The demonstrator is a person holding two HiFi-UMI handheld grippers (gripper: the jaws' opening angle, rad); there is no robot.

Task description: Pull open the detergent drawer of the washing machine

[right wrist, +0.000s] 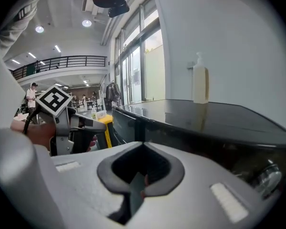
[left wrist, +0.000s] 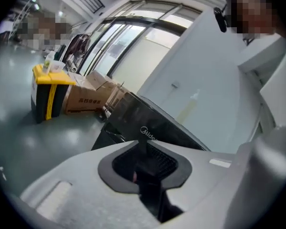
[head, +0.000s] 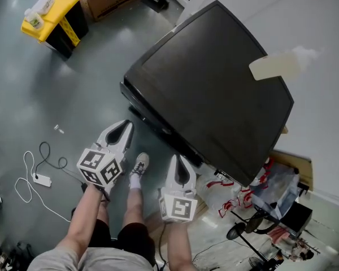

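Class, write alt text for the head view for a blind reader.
Seen from above, a person's white left gripper and right gripper, both shut and empty, point toward a black washing machine with a pale pump bottle on top.

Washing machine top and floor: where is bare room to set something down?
The washing machine has a top that is bare except for a pale bottle near the wall-side edge. The grey floor between it and the yellow bin is free. Crowded: bags beside the machine at lower right; a white power strip with cable at left.
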